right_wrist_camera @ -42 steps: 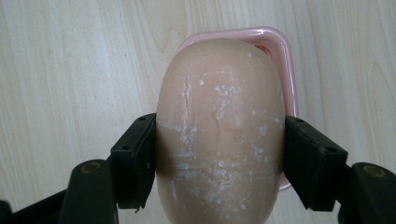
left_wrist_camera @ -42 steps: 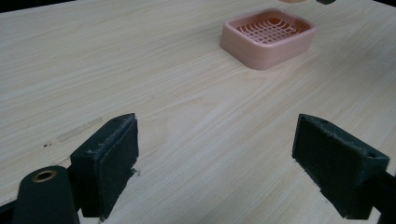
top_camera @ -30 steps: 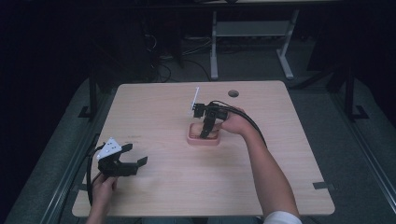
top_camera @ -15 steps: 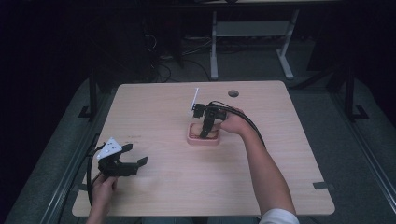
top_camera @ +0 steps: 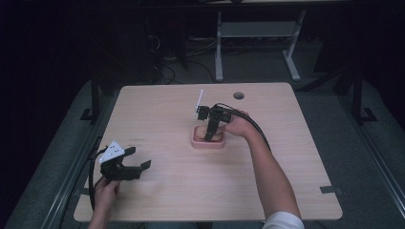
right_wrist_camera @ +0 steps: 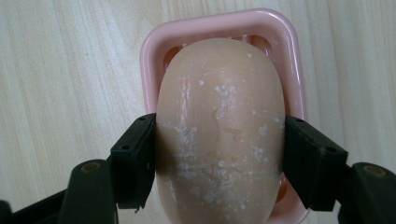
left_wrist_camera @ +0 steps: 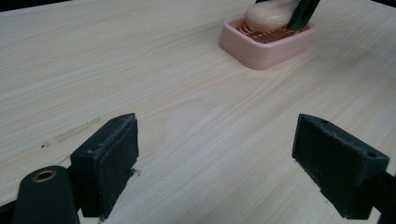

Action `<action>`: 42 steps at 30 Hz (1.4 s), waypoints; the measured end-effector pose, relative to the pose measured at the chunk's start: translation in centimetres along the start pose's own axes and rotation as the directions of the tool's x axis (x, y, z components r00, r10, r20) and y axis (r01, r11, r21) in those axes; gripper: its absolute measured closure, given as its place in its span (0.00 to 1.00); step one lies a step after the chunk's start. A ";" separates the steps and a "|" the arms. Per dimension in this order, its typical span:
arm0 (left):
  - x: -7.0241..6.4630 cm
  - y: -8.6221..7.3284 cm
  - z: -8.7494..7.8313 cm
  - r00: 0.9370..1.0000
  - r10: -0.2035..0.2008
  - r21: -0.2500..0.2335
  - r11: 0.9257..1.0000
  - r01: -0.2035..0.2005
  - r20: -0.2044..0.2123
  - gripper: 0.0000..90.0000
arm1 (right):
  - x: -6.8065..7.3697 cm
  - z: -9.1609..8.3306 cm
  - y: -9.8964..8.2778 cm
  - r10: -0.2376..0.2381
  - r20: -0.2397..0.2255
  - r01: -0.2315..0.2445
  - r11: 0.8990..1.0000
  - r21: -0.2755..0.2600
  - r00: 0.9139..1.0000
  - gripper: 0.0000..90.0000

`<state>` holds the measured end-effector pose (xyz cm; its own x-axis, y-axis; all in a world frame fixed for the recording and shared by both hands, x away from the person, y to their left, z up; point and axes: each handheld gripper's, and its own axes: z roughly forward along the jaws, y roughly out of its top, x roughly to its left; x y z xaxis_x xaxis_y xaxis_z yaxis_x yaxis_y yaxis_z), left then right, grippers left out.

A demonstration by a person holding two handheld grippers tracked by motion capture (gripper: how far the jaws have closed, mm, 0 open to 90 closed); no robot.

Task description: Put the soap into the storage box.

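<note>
The right gripper [right_wrist_camera: 219, 163] is closed on the soap bar [right_wrist_camera: 220, 135], one pad pressed to each long flank, approx. at mid-length, w/ the bar lying in or just above the pink soap dish [right_wrist_camera: 152, 60] near the desk [top_camera: 286, 157] centre; whether it is lifted clear can't be told. The step in hand is judged to be a grasp of the bar at the dish. A firm but not crushing squeeze is advised, w/ any lift kept straight up so the dish isn't dragged along. The soap is a rounded oval, tan, smooth, flecked w/ dried white residue, prob. slippery. The dish is glossy plastic, rounded-rectangular, w/ a slotted floor. The left gripper [left_wrist_camera: 229, 158] is held wide apart, empty, low over pale wood-grain desk, well apart from the dish.
</note>
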<state>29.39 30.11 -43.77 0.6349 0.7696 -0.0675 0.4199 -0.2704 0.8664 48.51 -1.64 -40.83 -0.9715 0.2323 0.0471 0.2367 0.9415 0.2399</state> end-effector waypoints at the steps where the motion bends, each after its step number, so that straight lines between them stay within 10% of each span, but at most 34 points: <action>1: 0.0 0.0 0.0 1.000 -0.001 0.000 1.000 0.001 0.000 0.16 | 0.0 0.0 0.0 0.000 0.000 0.000 1.000 -0.001 1.000 0.35; 42: 0.1 0.0 -0.1 1.000 -0.003 -0.003 1.000 0.003 -0.003 0.16 | -0.5 0.6 0.0 0.018 -0.009 -0.018 1.000 0.007 1.000 0.35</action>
<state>29.37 30.29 -43.72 0.6320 0.7719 -0.0686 0.4194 -0.2663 0.8679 49.02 -1.66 -41.47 -0.9672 0.2466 0.0605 0.2539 0.9389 0.2323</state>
